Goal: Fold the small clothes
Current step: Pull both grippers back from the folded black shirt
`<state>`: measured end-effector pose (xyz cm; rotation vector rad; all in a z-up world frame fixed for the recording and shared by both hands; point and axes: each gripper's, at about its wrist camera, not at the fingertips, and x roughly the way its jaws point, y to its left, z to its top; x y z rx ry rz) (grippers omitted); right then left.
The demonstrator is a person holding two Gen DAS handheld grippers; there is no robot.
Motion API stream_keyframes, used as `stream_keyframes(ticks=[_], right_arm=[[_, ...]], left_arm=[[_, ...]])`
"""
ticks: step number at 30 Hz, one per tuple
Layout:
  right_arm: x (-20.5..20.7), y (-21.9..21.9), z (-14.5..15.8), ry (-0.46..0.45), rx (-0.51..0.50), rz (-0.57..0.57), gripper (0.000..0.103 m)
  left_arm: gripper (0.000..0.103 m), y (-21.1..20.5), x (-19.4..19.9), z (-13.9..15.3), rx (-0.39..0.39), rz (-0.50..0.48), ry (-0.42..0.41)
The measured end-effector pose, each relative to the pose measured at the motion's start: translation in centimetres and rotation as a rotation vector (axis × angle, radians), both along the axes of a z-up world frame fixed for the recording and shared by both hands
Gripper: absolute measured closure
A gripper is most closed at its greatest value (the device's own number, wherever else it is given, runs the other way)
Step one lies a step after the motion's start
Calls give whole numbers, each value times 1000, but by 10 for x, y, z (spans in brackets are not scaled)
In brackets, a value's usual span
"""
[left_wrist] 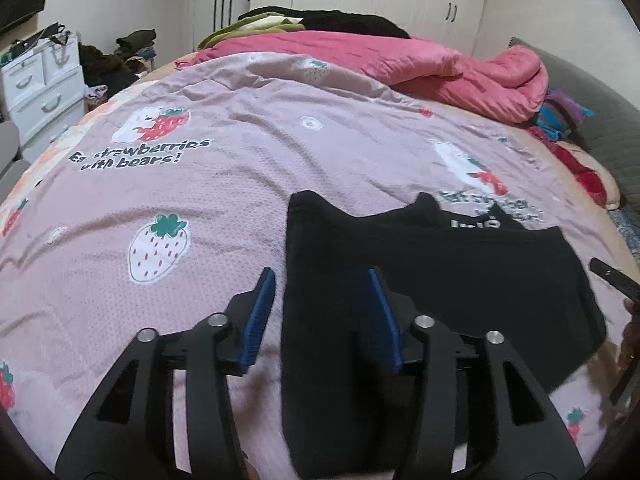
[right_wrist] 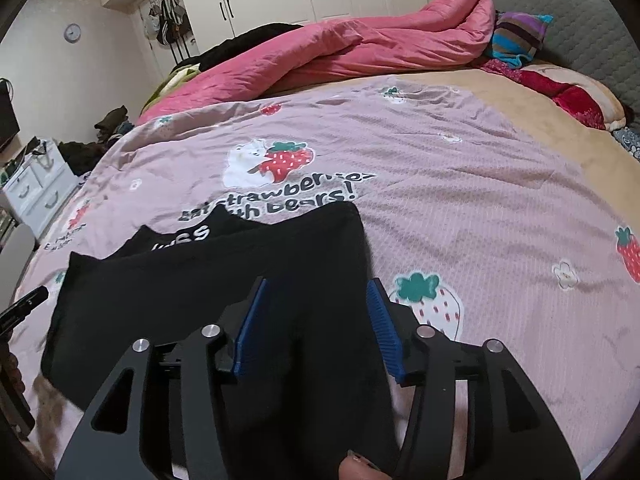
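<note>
A small black garment (left_wrist: pixel 440 272) with white lettering lies flat on the pink strawberry-print bedspread (left_wrist: pixel 200 208); it also shows in the right wrist view (right_wrist: pixel 208 280). My left gripper (left_wrist: pixel 322 312) is open, its blue-padded fingers straddling the garment's left edge just above the cloth. My right gripper (right_wrist: pixel 320 320) is open, its fingers straddling the garment's right edge. The tip of the right gripper (left_wrist: pixel 612 280) shows at the right edge of the left wrist view, and the left gripper's tip (right_wrist: pixel 24 304) at the left edge of the right wrist view.
A rumpled pink quilt (left_wrist: pixel 440 68) lies along the far side of the bed, with dark clothes (left_wrist: pixel 328 20) behind it. A grey headboard (right_wrist: pixel 580 20), a striped pillow (right_wrist: pixel 516 36) and a red pillow (right_wrist: pixel 572 96) are at the right. A white drawer unit (left_wrist: pixel 36 92) stands left of the bed.
</note>
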<state>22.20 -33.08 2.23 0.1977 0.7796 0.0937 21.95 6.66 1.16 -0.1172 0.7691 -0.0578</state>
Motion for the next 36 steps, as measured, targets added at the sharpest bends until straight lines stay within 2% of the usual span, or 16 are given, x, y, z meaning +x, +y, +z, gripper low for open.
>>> stream_keyframes(ticks=[4, 5, 6, 9, 16, 19, 28, 33, 36], right_arm=[[-9, 4, 7, -7, 30, 14, 42], [-10, 4, 8, -7, 34, 15, 31], [-12, 5, 10, -11, 38, 16, 27], [-21, 7, 14, -24, 39, 21, 26], [-43, 20, 16, -36, 29, 53, 22], [-50, 27, 15, -44, 19, 76, 17], [-58, 35, 4, 0, 26, 104, 17], [-61, 39, -12, 69, 33, 122, 17], [-61, 46, -25, 127, -13, 141, 17]], left_arm=[[51, -9, -11, 6, 8, -34, -6], [48, -11, -14, 7, 5, -43, -6], [46, -14, -16, 7, -2, -53, -3], [42, -21, -19, 6, -20, -77, 10], [32, -40, -27, 0, -5, -126, 23], [31, -46, -31, -5, -6, -148, 41], [31, -54, -39, -21, -6, -170, 102], [31, -51, -44, -37, -37, -169, 167], [31, -52, -49, -44, -38, -165, 180]])
